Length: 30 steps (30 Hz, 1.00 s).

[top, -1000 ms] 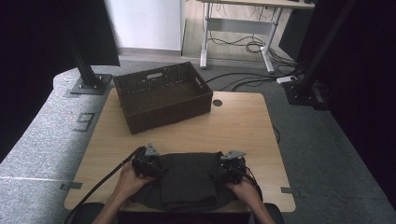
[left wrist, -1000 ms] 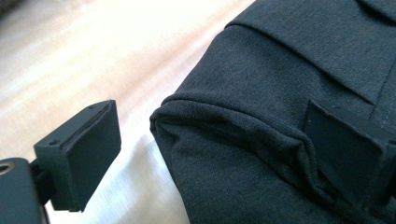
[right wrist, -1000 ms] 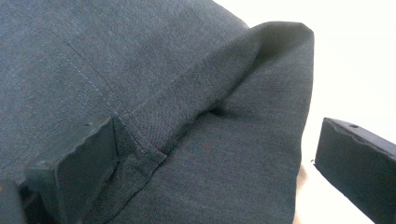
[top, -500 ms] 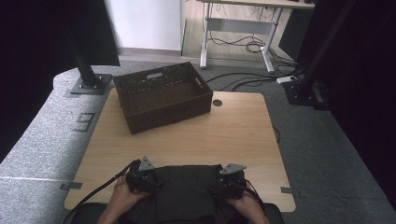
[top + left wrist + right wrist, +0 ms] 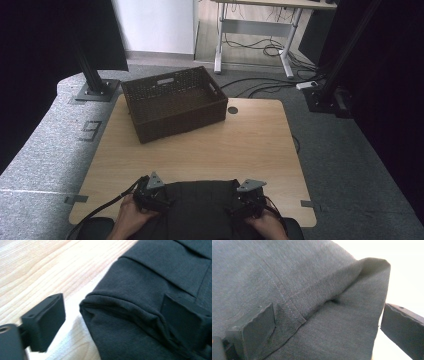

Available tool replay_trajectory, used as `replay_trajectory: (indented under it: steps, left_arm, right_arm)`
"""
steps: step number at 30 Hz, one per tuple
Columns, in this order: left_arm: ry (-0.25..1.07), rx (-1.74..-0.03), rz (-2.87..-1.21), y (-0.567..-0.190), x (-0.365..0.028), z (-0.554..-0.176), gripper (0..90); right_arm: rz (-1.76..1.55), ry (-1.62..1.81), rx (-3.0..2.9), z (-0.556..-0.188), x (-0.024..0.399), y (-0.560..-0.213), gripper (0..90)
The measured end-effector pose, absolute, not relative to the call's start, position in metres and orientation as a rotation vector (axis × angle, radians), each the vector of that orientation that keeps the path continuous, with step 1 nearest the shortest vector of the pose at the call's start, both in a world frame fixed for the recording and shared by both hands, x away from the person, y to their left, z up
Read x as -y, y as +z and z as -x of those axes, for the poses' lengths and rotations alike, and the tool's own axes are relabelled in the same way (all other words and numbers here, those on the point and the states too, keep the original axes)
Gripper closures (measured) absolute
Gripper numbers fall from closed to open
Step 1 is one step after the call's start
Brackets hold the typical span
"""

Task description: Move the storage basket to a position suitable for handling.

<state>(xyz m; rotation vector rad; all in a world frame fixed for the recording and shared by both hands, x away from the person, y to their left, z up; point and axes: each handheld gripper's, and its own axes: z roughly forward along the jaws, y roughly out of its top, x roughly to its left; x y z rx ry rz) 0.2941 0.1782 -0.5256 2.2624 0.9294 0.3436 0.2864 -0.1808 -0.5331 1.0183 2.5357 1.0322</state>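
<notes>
A dark folded garment (image 5: pixel 200 207) lies at the near edge of the wooden table (image 5: pixel 235 145), partly over that edge. My left gripper (image 5: pixel 158 199) is at the garment's left corner and my right gripper (image 5: pixel 244 204) at its right corner, each held by a hand. In the left gripper view, the left gripper (image 5: pixel 115 315) stands open around the garment's folded corner (image 5: pixel 140 335); one jaw rests on the cloth, the other is off it over bare wood. In the right gripper view, the right gripper (image 5: pixel 328 326) is open, with a seamed fold of the garment (image 5: pixel 312 277) between the wide jaws.
A dark woven basket (image 5: pixel 180 125) with nothing in it stands at the back left of the table. A small round hole (image 5: pixel 232 110) sits in the tabletop beside it. Black stand posts (image 5: pixel 92 75) rise at the table's far corners.
Both grippers and the garment have moved toward the person, from the table's front middle to its near edge. The garment now hangs partly over that edge.
</notes>
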Motion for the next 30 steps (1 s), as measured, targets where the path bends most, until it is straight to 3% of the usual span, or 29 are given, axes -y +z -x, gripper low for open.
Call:
replay_trajectory:
  steps: [5, 13, 30]
  left_arm:
    - [0.307, -0.954, -2.231, -0.515, -0.188, -0.306, 2.5]
    - [0.377, -1.043, -2.195, -0.498, -0.208, -0.341, 3.9]
    - [0.491, -1.114, -2.156, -0.449, -0.231, -0.409, 11.7]
  right_arm:
    - [-1.04, 1.075, -2.477, -0.296, 0.193, -0.518, 0.0]
    - [-1.108, 1.023, -2.342, -0.325, 0.217, -0.502, 0.0]
    - [-1.318, 0.899, -2.281, -0.356, 0.256, -0.551, 0.0]
